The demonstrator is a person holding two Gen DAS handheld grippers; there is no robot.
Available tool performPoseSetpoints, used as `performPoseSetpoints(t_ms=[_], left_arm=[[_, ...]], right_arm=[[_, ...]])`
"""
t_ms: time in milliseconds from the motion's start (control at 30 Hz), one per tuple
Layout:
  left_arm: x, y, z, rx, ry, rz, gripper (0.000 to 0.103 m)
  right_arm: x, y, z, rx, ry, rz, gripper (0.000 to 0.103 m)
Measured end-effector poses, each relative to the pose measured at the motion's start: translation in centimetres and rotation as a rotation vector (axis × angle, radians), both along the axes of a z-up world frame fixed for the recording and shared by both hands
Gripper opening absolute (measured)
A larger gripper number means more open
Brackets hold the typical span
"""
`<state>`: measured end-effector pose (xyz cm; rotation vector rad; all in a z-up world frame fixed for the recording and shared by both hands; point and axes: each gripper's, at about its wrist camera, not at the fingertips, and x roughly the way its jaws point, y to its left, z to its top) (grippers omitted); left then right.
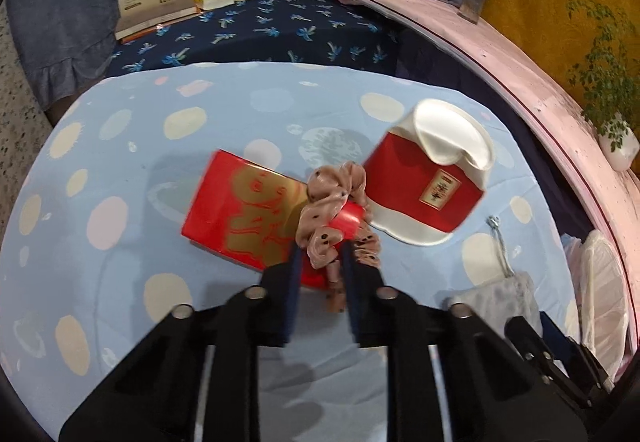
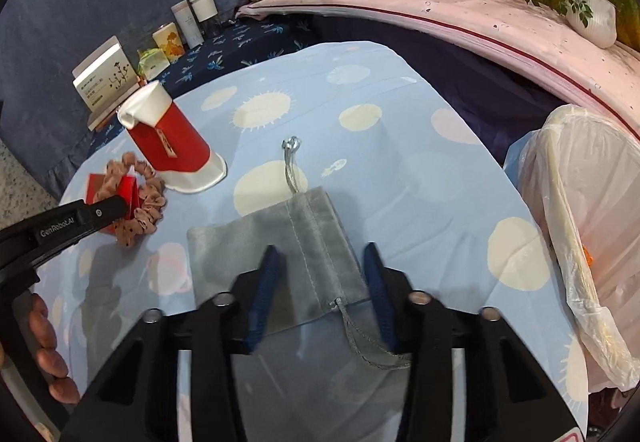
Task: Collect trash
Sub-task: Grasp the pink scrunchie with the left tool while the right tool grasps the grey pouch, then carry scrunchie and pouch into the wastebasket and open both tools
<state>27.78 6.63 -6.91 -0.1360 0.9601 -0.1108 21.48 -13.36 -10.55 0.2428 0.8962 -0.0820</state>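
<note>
The left gripper (image 1: 320, 254) is pinched on the pink hair tie (image 1: 334, 210) on the red box (image 1: 240, 210). Lift only the hair tie. The right gripper (image 2: 322, 282) stands partly open around the grey pouch (image 2: 280, 242) — squeeze, then carry both to the trash bag (image 2: 580, 222) beside the table.

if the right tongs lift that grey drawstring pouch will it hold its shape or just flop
Probably flops: the grey pouch lies flat and creased like soft, empty cloth. Its cords trail loose, so they would likely dangle. It looks light.
</note>
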Motion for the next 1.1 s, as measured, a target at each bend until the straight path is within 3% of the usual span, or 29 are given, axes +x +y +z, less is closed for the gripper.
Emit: performPoseSetpoints(t_ms=[67, 200, 567, 1100], left_arm=[[-0.4, -0.6, 0.1, -0.003, -0.001, -0.022, 0.007], [-1.8, -2.0, 0.7, 0.005, -0.027, -0.063, 0.006], [-5.5, -5.8, 2.3, -0.006, -0.04, -0.134, 0.006], [-10.4, -14.4, 4.5, 0.021, -0.075, -0.274, 0.006]], right_arm=[[-0.2, 0.2, 0.0, -0.003, 0.003, 0.008, 0.02], [-1.0, 0.1, 0.2, 0.017, 0.003, 0.013, 0.008], [-4.8, -1.4, 3.6, 0.024, -0.072, -0.009, 0.007], [-10.1, -8.4, 7.5, 0.04, -0.163, -0.126, 0.007]])
